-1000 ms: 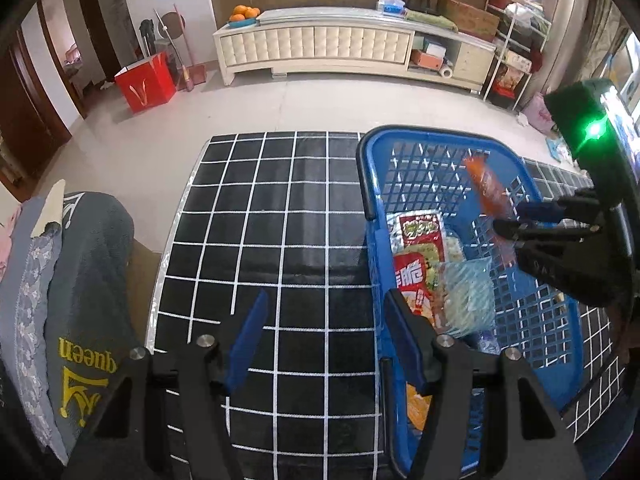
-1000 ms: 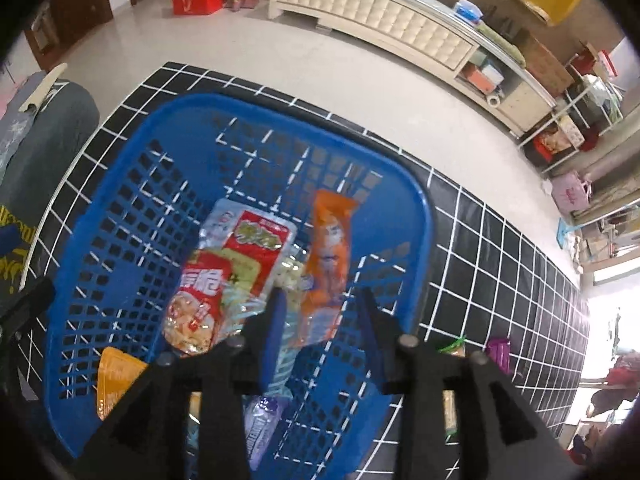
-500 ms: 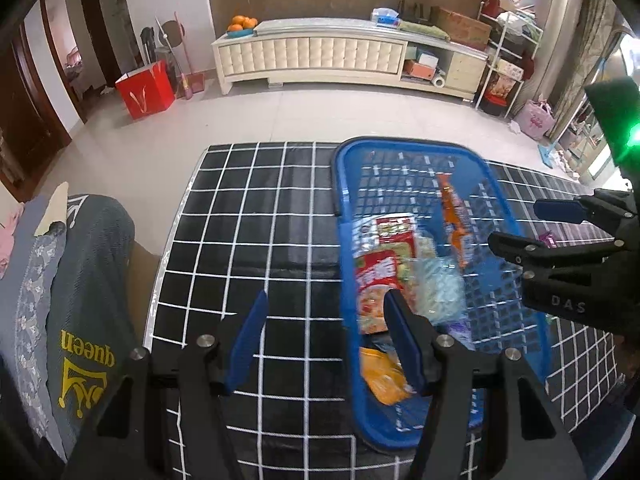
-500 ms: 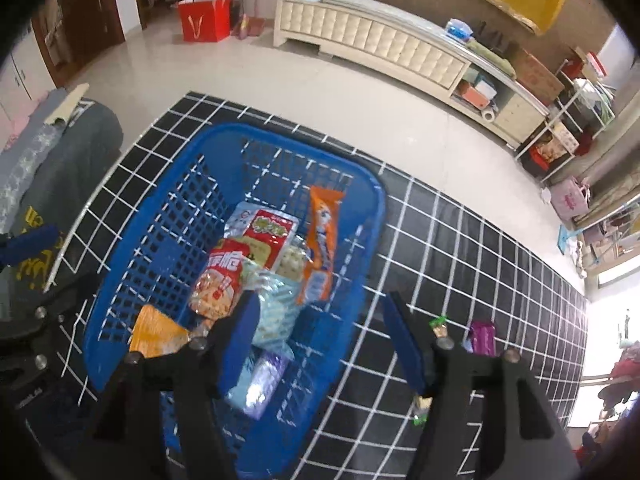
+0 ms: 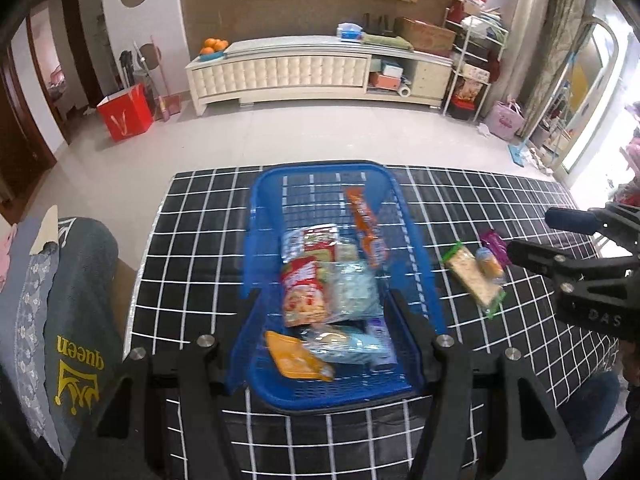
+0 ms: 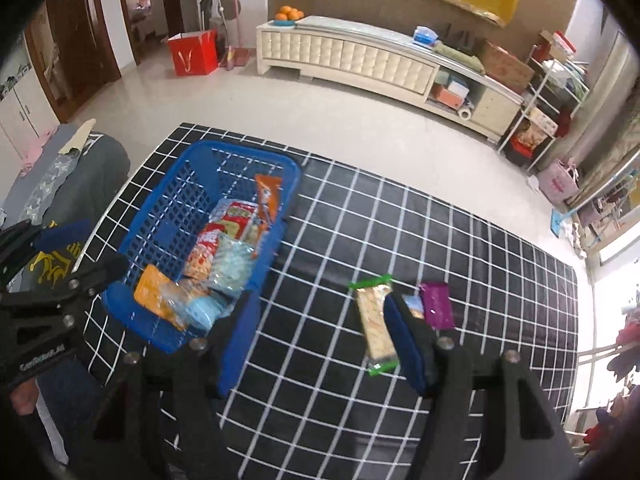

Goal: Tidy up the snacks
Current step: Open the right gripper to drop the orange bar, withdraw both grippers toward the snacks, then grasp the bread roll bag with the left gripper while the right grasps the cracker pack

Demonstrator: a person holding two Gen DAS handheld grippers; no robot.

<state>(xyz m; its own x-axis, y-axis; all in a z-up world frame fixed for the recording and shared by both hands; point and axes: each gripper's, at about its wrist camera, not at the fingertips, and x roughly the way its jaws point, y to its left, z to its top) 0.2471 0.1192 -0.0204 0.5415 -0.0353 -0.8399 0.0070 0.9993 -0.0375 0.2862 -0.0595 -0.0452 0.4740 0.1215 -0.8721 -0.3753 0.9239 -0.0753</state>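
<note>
Looking down your left wrist cam, the blue basket (image 5: 416, 236) sits on the black grid cloth (image 5: 192, 248), right ahead of your left gripper (image 5: 322, 320). Its fingers are spread with nothing between the pads; the basket just shows through the gap below. Inside the basket there's an orange stick pack (image 5: 365, 226) leaning along the right wall, a red snack bag (image 5: 304, 294), a clear pale-blue bag (image 5: 354, 290) and an orange pouch (image 5: 298, 356) at the near end. Out on the cloth to the right lie a green-edged cracker pack (image 5: 472, 276), a small orange-and-blue pack (image 5: 490, 266) and a purple packet (image 5: 493, 242), all close together.

Over on your right wrist cam, the right gripper (image 6: 326, 336) has its fingers apart and empty too. The cracker pack (image 6: 374, 324) lies just beside the right finger, and the purple packet (image 6: 438, 310) is past it. The basket (image 6: 168, 184) is off to the left, well apart from those loose snacks.
</note>
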